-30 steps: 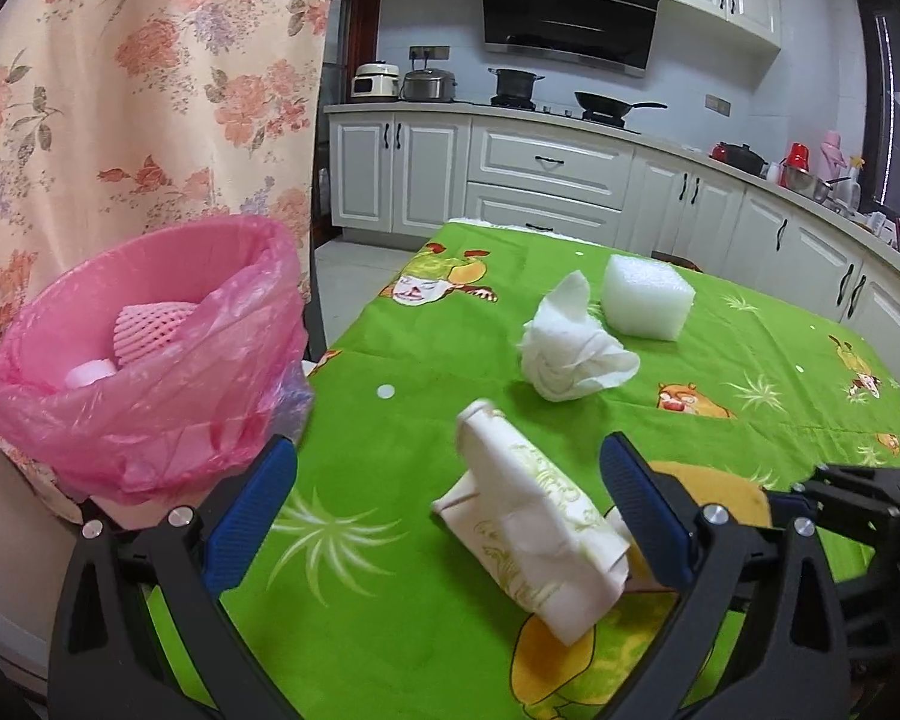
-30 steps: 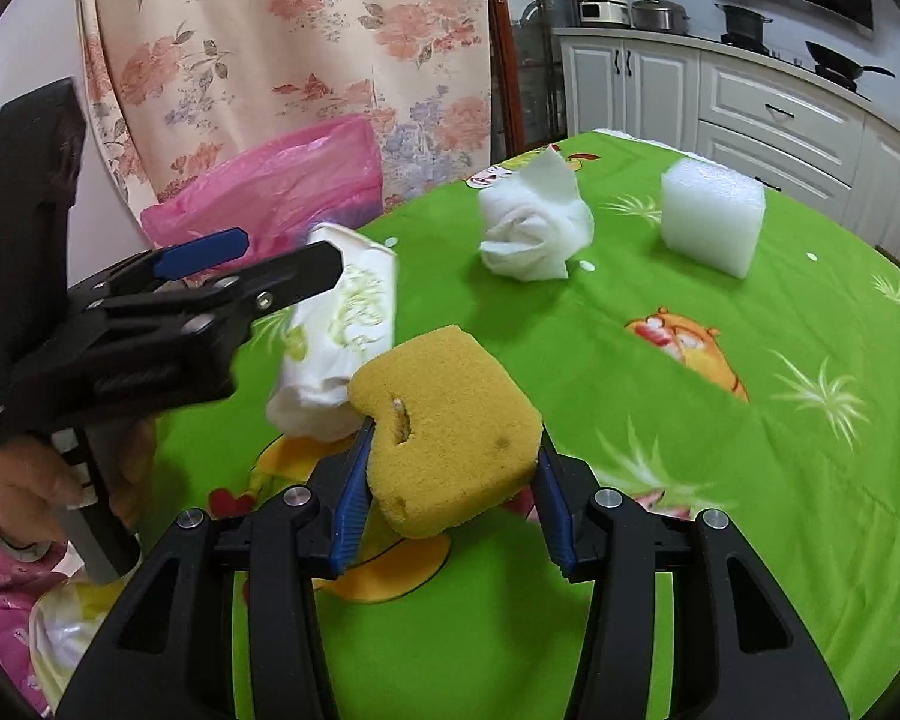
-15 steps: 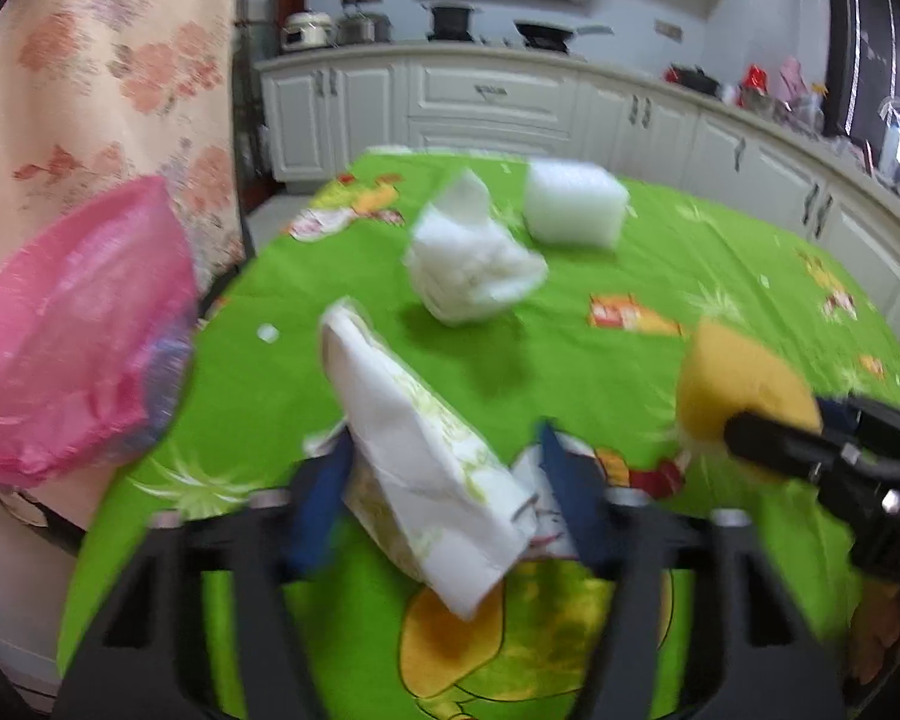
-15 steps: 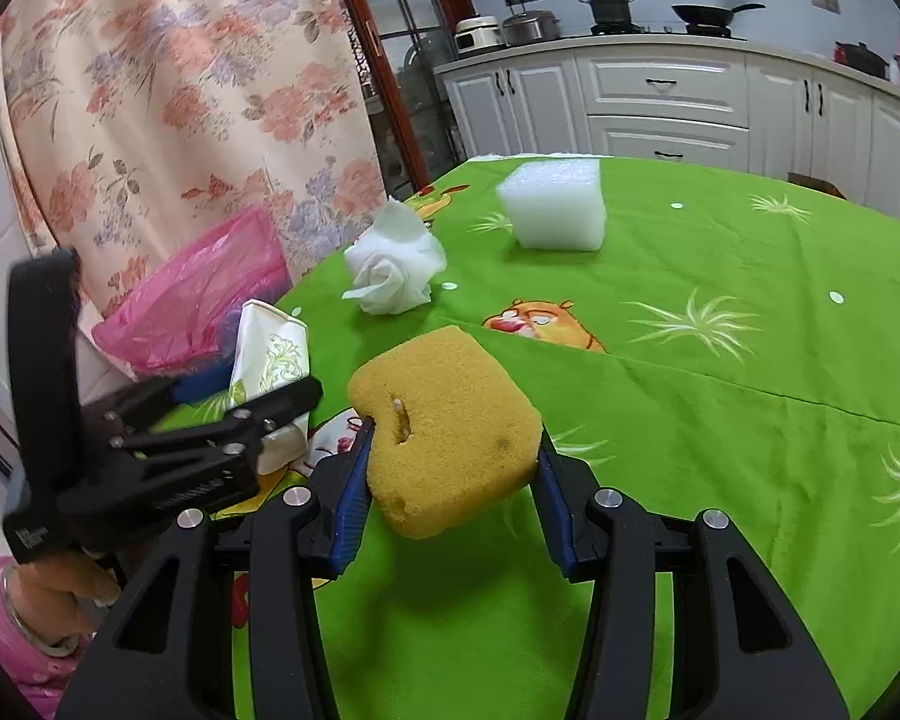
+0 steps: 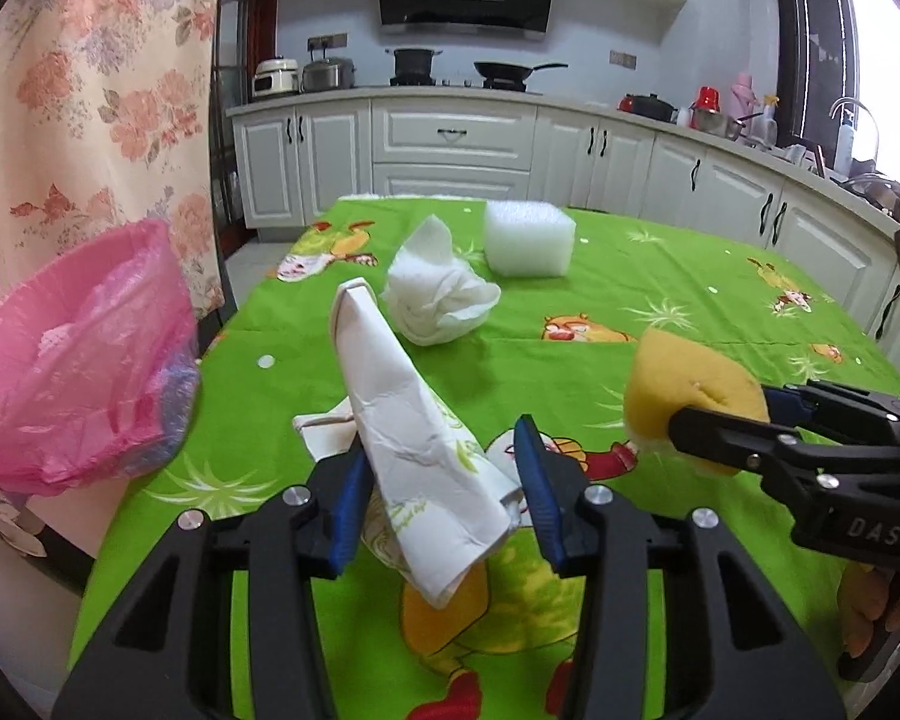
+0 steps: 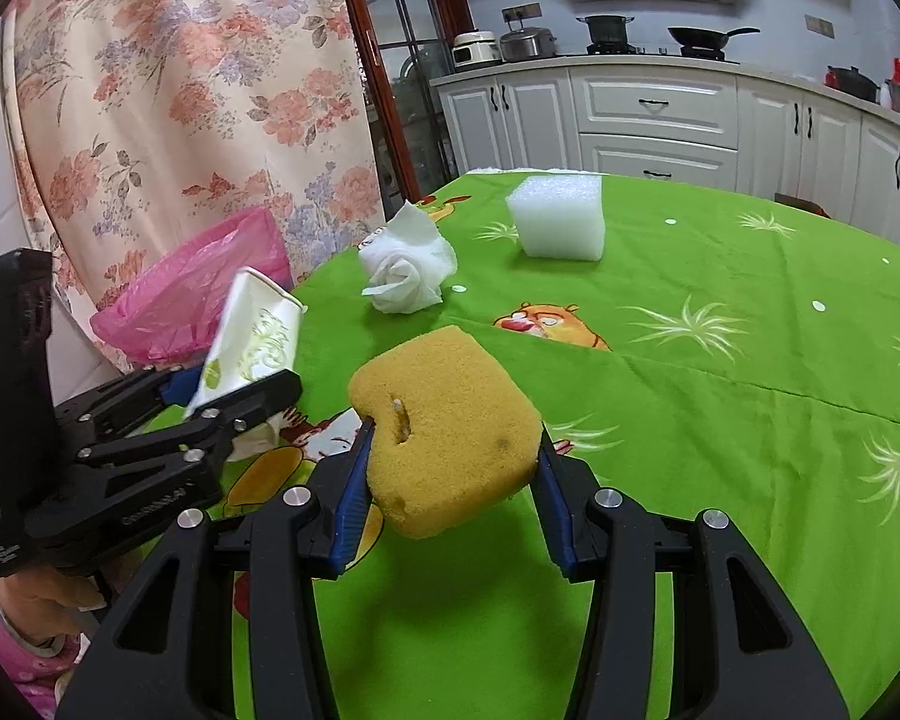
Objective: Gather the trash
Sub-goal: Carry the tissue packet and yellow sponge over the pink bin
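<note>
Since a second ago my left hand-held gripper (image 5: 441, 486) has gone from spread wide around the tissue pack (image 5: 417, 456) to clamped on it, blue pads pressing both flanks, and the pack now hangs clear above the tabletop (image 5: 720, 312). It is a soft, crinkled white plastic wrapper with pale green printing, flattened and roughly wedge-shaped. Its long axis runs diagonally: the narrow folded end points up and away from me, the wider end droops toward the camera below the pads.

My right hand-held gripper (image 6: 450, 468) is pinching the sponge (image 6: 447, 429), as it was before. That sponge is a thick, porous yellow-ochre block with rounded corners and a small slit in its upper face; it is lifted off the cloth, tilted, its broad face turned up toward the lens.

On the tabletop, covered by a bright green cartoon-print cloth, two pieces lie near each other at the far side: a crumpled white tissue (image 5: 441, 300), bunched like a rose, and a white foam block (image 5: 528, 237), cuboid with a fine grainy surface.

Left of the tabletop's edge stands a bin (image 5: 72, 360) lined with a thin, translucent pink bag. Something pale pink lies inside, too blurred to identify.
</note>
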### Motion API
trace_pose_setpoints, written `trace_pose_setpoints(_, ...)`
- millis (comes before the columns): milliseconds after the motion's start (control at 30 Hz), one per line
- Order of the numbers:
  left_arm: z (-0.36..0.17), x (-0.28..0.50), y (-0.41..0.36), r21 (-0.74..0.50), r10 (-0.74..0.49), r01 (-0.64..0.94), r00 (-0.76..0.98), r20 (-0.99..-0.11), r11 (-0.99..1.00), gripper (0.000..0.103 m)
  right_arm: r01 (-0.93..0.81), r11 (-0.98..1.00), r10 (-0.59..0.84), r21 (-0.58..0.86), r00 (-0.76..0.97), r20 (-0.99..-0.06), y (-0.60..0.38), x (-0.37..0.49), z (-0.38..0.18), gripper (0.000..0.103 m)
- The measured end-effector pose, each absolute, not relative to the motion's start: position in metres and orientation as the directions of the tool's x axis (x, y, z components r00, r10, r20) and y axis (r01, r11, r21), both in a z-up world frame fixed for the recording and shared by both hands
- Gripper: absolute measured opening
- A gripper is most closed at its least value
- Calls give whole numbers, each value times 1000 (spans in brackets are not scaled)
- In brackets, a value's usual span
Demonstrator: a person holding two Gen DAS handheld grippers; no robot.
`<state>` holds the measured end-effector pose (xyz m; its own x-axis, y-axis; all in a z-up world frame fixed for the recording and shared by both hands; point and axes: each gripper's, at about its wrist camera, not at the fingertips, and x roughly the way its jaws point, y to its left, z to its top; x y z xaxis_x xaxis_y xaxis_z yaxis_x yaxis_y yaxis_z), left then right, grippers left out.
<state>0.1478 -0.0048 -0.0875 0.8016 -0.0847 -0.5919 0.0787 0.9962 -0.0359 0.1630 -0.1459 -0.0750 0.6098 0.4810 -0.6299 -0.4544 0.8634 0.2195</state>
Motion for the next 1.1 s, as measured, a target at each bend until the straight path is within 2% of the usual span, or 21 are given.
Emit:
trace_pose_setpoints(333,-74,119,19,-24,-62,58,839,-540,998,45,-472,856,493,209,625,-605,-127,159,-61,46)
trace_pose_setpoints(600,-42,94,50,-22,-29,21,891,-453,1000,45,-545,815,548,197,614,-568,-86,158,-37,46)
trace_pose_setpoints(967,-4,92,134,18,62,-60,925,-376,998,46,-657,739,618,151,571,-540,8,170,-6,46)
trace_pose_setpoints(1100,0,107,170,26,92,-88,919,-384,996,47,-671,723,635,167,550,-542,38,184,-2,46)
